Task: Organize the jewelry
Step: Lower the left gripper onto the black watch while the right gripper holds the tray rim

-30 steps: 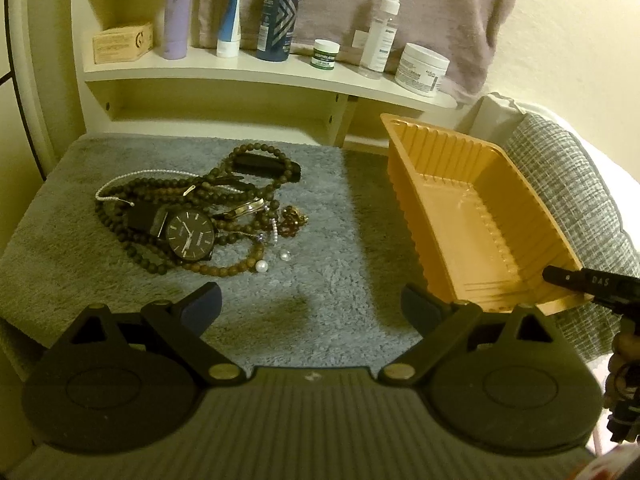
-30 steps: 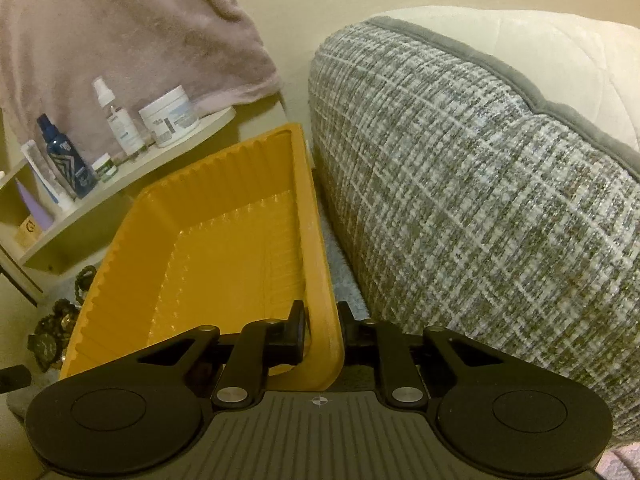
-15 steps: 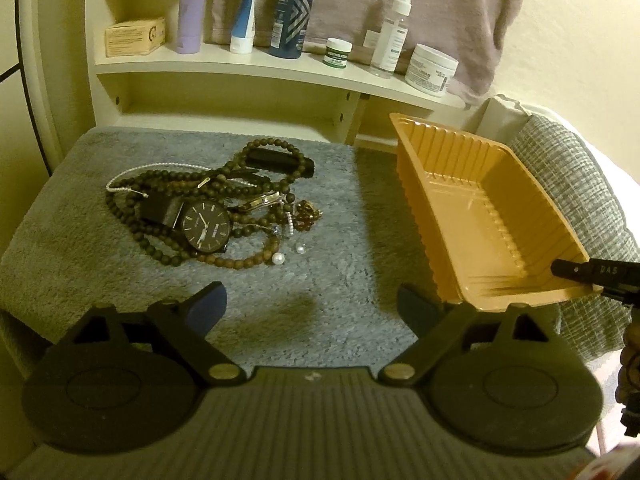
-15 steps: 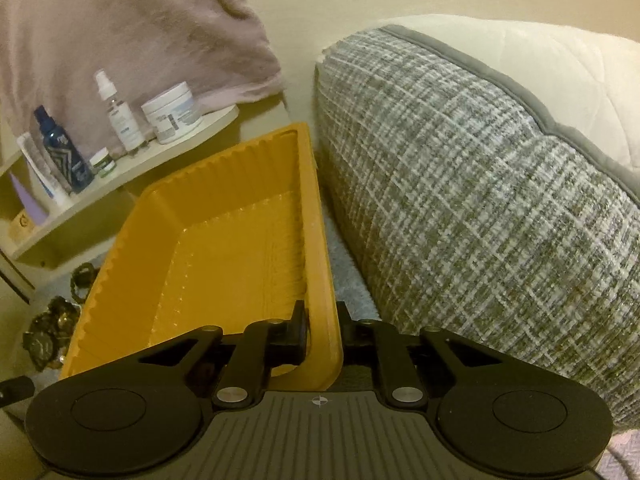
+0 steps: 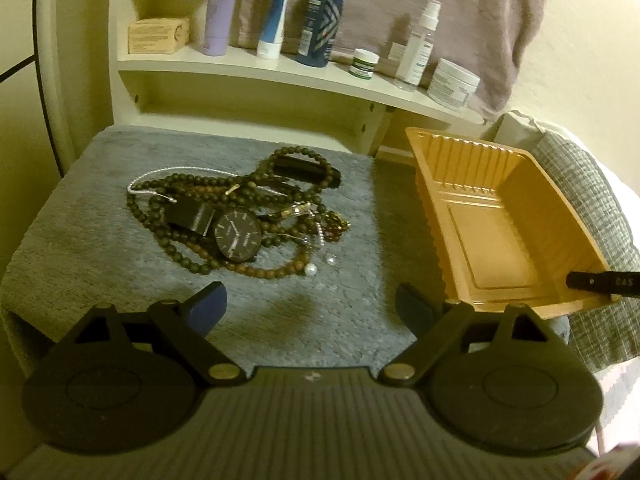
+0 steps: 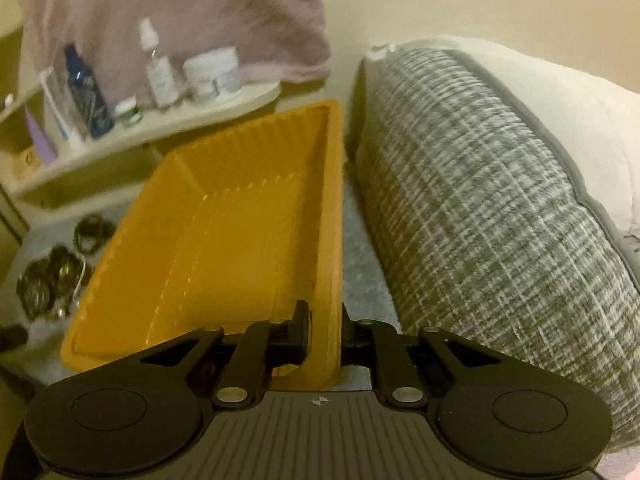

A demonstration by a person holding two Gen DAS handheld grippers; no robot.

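A tangled pile of jewelry [image 5: 236, 220] lies on the grey mat [image 5: 100, 248]: dark bead necklaces, a black watch [image 5: 238, 236], a silver chain and loose pearls [image 5: 311, 269]. It also shows at the left of the right wrist view [image 6: 52, 276]. An empty orange tray [image 5: 504, 232] stands right of the pile. My left gripper [image 5: 310, 304] is open and empty, hovering in front of the pile. My right gripper [image 6: 324, 320] is shut on the tray's near right rim [image 6: 330, 264].
A shelf [image 5: 280, 72] behind the mat holds bottles, tubes, jars and a small box. A pinkish towel [image 5: 460, 12] hangs above it. A grey woven cushion [image 6: 480, 208] presses close along the tray's right side.
The left gripper has drawn back and risen a little, so the pile looks farther off. The right gripper stays shut on the tray rim, and the tray has shifted slightly.
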